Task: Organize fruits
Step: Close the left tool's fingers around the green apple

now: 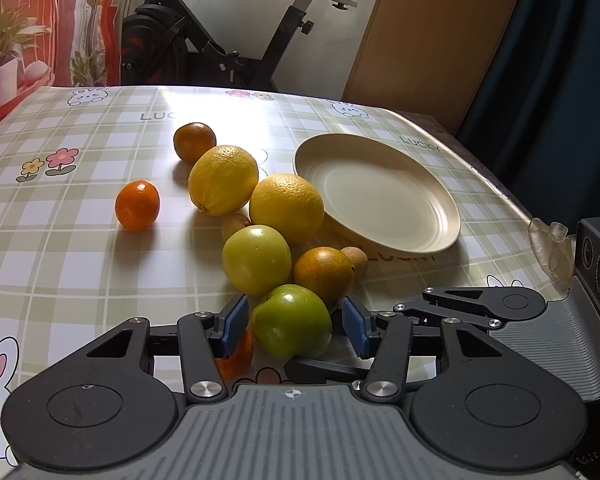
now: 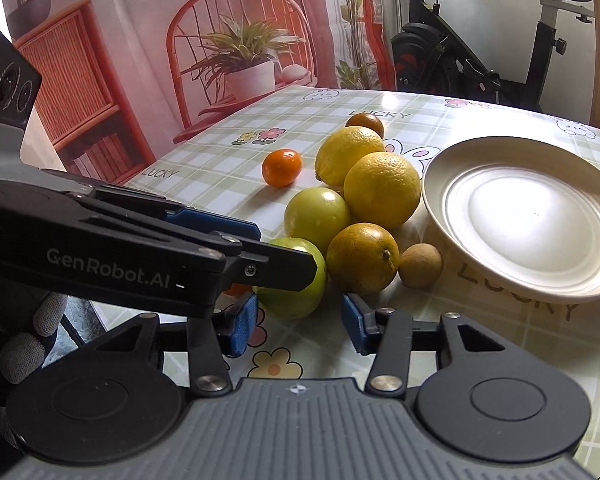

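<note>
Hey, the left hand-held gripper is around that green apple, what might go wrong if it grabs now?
1. The green apple touches the yellow-green apple and the mottled orange; lifting may send them rolling.
2. A small orange fruit sits right by the left hand-held gripper's left pad and may get pinched.
3. The right hand-held gripper is close; they may collide.

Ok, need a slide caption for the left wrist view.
Open left gripper straddles a green apple at the fruit pile's near end, empty plate to the right.

A home: exercise bike (image 1: 236,36) behind a bunny-print tablecloth (image 1: 60,240); fruit plate (image 1: 380,196)
</note>
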{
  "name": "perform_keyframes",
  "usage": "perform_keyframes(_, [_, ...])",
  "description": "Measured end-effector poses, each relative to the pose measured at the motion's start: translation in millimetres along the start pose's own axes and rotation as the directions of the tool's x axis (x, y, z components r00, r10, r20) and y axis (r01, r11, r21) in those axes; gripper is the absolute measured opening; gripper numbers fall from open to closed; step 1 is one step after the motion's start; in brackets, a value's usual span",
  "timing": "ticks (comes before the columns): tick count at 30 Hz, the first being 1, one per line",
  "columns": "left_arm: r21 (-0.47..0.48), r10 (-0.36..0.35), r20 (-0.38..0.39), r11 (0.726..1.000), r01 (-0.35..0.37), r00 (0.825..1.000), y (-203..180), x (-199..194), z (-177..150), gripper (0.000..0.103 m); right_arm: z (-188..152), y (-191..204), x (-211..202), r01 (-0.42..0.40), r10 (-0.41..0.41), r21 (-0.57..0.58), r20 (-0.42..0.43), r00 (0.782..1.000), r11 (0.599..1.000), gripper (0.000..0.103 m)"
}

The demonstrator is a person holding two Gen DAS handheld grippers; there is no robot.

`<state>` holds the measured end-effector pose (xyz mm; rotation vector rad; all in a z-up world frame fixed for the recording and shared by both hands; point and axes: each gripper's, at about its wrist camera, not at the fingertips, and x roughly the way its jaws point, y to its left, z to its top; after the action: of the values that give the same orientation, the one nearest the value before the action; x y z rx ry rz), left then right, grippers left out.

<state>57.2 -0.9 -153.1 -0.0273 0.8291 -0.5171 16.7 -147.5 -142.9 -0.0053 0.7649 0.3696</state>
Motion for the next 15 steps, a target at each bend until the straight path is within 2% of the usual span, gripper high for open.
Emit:
perform_keyframes(4, [0.001, 0.005, -0.002, 1.000, -0.005, 1.000, -0.6, 3.3, 0.0, 0.051, -0.3, 0.4, 1.7, -0.008, 0.008, -0.002, 0.000, 1.000, 1.000, 0.047])
perform_keyframes(6, [0.005, 0.013, 0.002, 1.000, -0.013, 1.000, -1.7, 1.7, -0.2, 0.046, -0.7, -0.8, 2.2, -0.014, 0.015, -0.007, 0.004, 1.000, 1.000, 0.045])
perform_keyframes(9, [0.005, 0.013, 0.002, 1.000, -0.013, 1.000, -2.6, -0.3, -1.0, 0.046, -0.8, -0.5, 1.4, -0.022, 0.022, -0.012, 0.003, 1.000, 1.000, 0.041])
perform_keyframes(15, [-0.006, 0.011, 0.003, 1.000, -0.011, 1.000, -2.1, -3.5, -1.4, 0.045, 1.0, 1.0, -2.8, -0.021, 0.021, -0.012, 0.011, 1.000, 1.000, 0.040])
